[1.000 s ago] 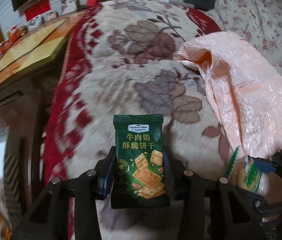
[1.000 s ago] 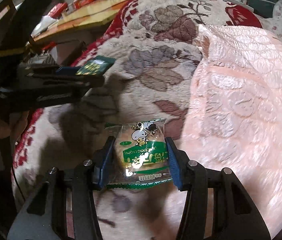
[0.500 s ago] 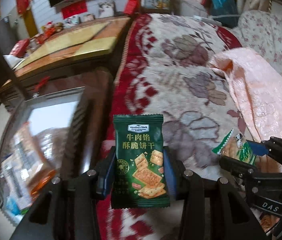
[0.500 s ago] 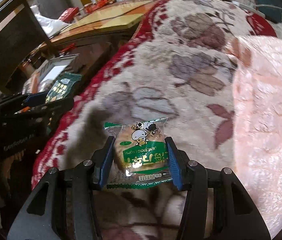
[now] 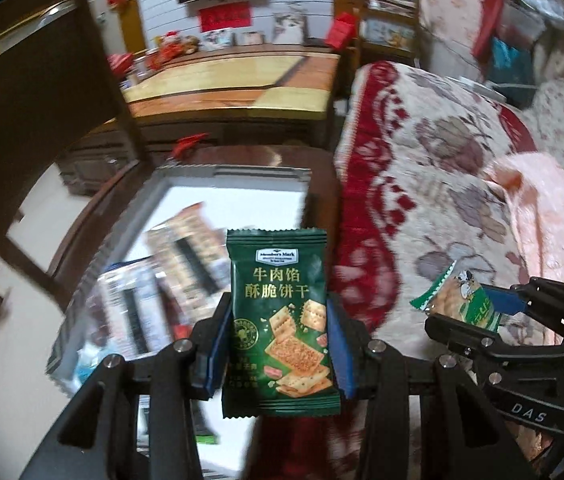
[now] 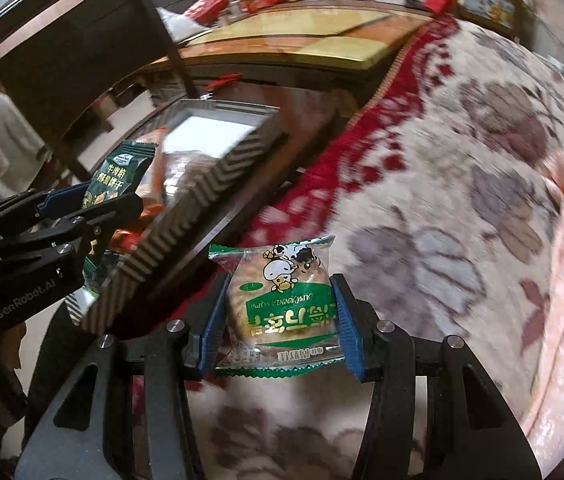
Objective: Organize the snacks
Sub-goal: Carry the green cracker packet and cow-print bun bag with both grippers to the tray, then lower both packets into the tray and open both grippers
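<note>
Here my left claw [image 5: 278,336] grips a green beef cracker packet [image 5: 280,320] above the snack bin [image 5: 226,176]; right claw [image 6: 278,316] grips a cow-print biscuit pack [image 6: 282,300].

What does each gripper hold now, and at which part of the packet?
The left gripper holds the dark green cracker packet by its two side edges, low down. The right gripper holds the clear cow-print biscuit packet likewise.

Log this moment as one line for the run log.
left gripper: shut on green cracker packet | right gripper: shut on cow biscuit packet | snack box: beside blanket
</note>
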